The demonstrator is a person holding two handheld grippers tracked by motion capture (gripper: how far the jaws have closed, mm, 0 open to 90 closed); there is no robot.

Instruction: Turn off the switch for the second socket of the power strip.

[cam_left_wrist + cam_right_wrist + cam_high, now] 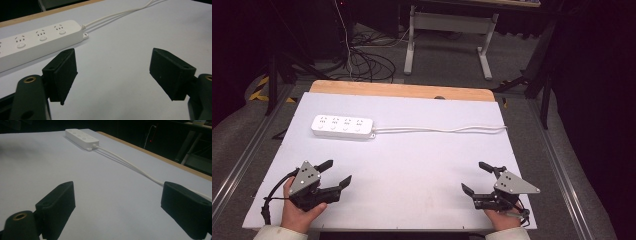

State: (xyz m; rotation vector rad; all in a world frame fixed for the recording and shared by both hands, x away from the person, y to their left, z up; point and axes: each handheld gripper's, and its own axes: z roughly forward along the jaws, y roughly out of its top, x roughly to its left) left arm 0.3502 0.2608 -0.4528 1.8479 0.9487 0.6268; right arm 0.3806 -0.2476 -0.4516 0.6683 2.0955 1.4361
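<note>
A white power strip (342, 127) with several sockets lies on the far left of the white table top (412, 165); its white cable (442, 130) runs right to the table's edge. My left gripper (337, 172) rests open near the front left corner, held by a hand, jaws pointing right and up toward the strip. My right gripper (475, 178) is open near the front right corner, jaws pointing left. The left gripper view has the power strip (37, 42) just beyond the left gripper (112, 72). From the right gripper (117, 207), the power strip (81, 137) and cable (130, 165) lie far ahead.
A wooden strip (402, 91) edges the table's far side. Behind it on the floor are black cables (367, 62) and a white desk frame (447, 30). Metal rails (242, 160) run along both sides of the table.
</note>
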